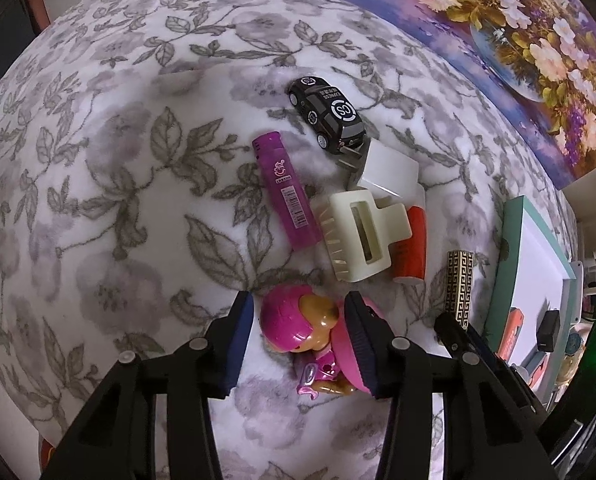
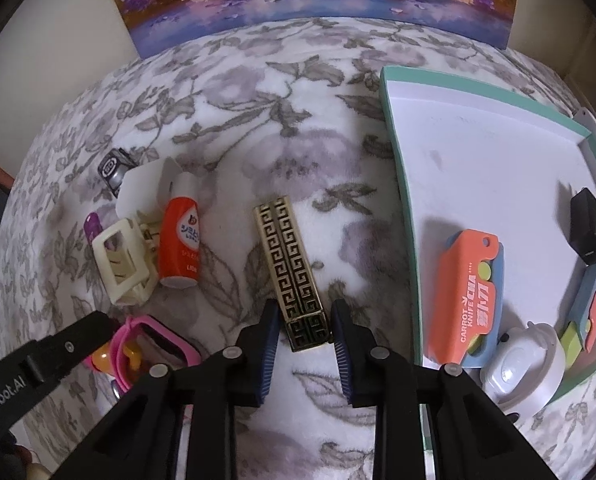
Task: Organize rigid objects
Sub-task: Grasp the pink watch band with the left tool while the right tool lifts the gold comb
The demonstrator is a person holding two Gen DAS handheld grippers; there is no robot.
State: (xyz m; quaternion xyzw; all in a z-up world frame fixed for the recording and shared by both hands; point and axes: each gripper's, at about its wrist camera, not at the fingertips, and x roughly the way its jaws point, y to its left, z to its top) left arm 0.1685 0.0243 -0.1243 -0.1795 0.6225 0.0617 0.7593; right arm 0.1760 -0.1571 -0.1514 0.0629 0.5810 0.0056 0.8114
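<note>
1. The task looks partly done. In the right wrist view, a teal-rimmed white tray (image 2: pixel 394 128) fills the right side of the frame and already holds four things: an orange and blue carrot knife toy (image 2: pixel 472 298), a second smaller folding toy in the same colours (image 2: pixel 586 312) at the far right, a small black box (image 2: pixel 589 226) above it, and a white round gadget (image 2: pixel 524 368) at the tray's lower edge.
2. Seven things still lie loose on the floral blanket (image 1: pixel 118 200). In the left wrist view they cluster right of centre: a black toy car (image 1: pixel 328 112), a purple lighter (image 1: pixel 286 190), a white plug adapter (image 1: pixel 390 170), a cream hair claw clip (image 1: pixel 362 232), an orange and white tube (image 1: pixel 410 248), a gold-and-black patterned bar (image 2: pixel 292 268), and a pink toy figure (image 1: pixel 306 328).
3. The left gripper (image 1: pixel 300 340) sits at lower centre with its jaws apart on either side of the pink toy figure. Its right pad seems to touch the toy; the left pad shows a gap.
4. The right gripper (image 2: pixel 305 344) sits at lower centre with jaws apart, flanking the near end of the patterned bar without clearly clamping it.
5. Hard to tell: the tube lies partly under the hair clip, the adapter's prongs hide behind the car, and the pink toy's lower body is cut off by the gripper.
</note>
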